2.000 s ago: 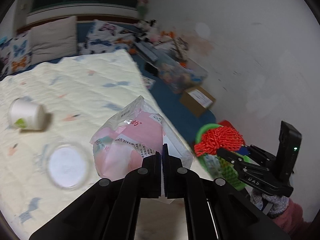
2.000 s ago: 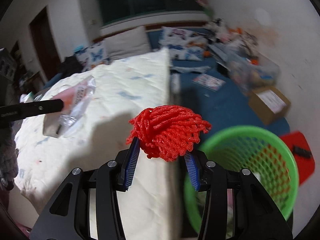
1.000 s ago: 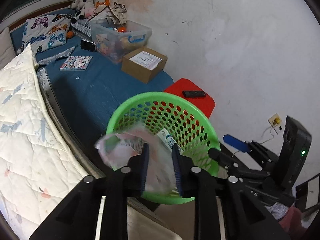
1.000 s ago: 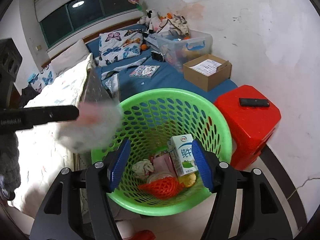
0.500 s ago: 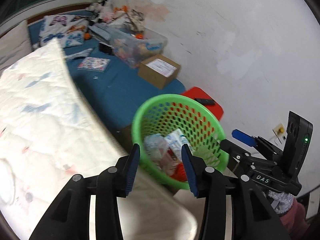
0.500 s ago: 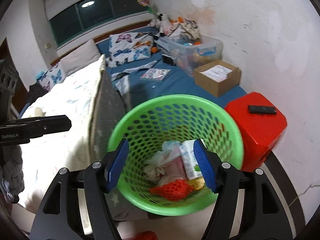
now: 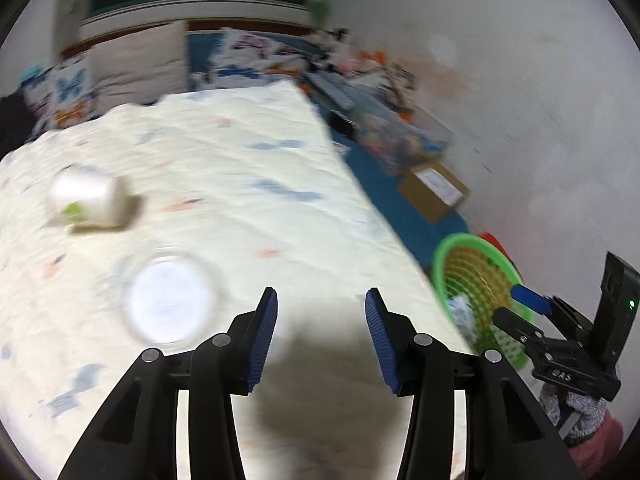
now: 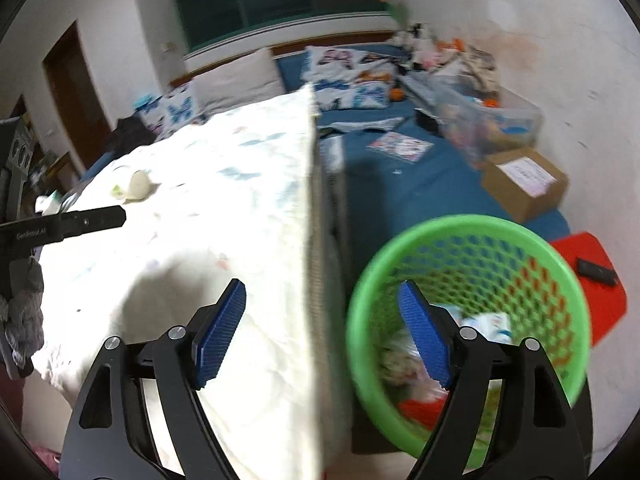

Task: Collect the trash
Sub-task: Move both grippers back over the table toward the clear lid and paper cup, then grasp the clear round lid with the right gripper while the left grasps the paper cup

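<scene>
My left gripper (image 7: 320, 334) is open and empty above the cream quilt (image 7: 224, 184). A white cup (image 7: 86, 200) lies on its side at the left, and a round clear lid (image 7: 168, 304) lies just left of my left finger. My right gripper (image 8: 322, 334) is open and empty, straddling the bed's edge and the green basket (image 8: 560, 376). The basket holds wrappers, a carton and red netting (image 8: 420, 406). The cup also shows in the right wrist view (image 8: 138, 186). The basket shows at the right of the left wrist view (image 7: 448, 252).
A cardboard box (image 8: 524, 182), a clear storage bin (image 8: 488, 120) of toys and a booklet (image 8: 400, 146) lie on the blue floor mat. A red stool (image 8: 600, 292) with a black remote (image 8: 596, 270) stands beside the basket. Pillows (image 7: 136, 64) line the far end.
Both grippers let their trash drop into the basket and opened. The left gripper has swung back from the basket over the quilt. The right gripper has shifted left to the bed's edge.
</scene>
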`<state>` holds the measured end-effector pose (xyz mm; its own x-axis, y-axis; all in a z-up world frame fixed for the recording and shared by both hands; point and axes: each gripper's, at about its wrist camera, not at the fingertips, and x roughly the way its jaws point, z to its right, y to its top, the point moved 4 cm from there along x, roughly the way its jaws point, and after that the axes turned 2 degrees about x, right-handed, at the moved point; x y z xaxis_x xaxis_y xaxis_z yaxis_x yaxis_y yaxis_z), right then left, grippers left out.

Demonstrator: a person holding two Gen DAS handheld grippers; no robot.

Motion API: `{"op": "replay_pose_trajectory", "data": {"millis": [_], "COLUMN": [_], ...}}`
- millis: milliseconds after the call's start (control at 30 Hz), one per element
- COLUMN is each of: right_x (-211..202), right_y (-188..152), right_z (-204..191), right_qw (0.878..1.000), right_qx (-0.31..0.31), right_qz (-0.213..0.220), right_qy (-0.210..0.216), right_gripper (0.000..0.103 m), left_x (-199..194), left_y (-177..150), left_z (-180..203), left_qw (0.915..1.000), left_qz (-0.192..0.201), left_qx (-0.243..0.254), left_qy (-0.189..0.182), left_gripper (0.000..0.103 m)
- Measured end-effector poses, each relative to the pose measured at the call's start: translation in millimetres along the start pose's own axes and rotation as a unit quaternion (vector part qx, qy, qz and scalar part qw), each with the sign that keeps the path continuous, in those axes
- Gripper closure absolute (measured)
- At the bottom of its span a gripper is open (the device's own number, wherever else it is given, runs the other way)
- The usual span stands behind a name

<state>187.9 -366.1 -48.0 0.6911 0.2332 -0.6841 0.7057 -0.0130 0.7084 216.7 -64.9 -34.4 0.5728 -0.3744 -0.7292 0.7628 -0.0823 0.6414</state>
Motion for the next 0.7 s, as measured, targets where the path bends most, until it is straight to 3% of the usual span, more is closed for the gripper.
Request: {"op": "replay_pose_trajectory", "data": {"millis": [300,700], "right_x": [37,96], "right_y": [21,30], "right_z": [-77,-184], "right_qw": [0.995,0.975], "right_qx": [-0.063,-0.163], "right_qz": [-0.017,-0.052], "right_qy": [0.069,0.141], "right_gripper": [0.020,0.020], "left_x": [-32,-46], "left_y": [-5,-13], "left_z": [-88,-142], "left_qw": [0.9940,0.9842], "left_qz": [0.024,0.034], "left_qx": [-0.086,-0.145], "left_qy": [0.063,0.096], "left_gripper": [0.055,0.045]}}
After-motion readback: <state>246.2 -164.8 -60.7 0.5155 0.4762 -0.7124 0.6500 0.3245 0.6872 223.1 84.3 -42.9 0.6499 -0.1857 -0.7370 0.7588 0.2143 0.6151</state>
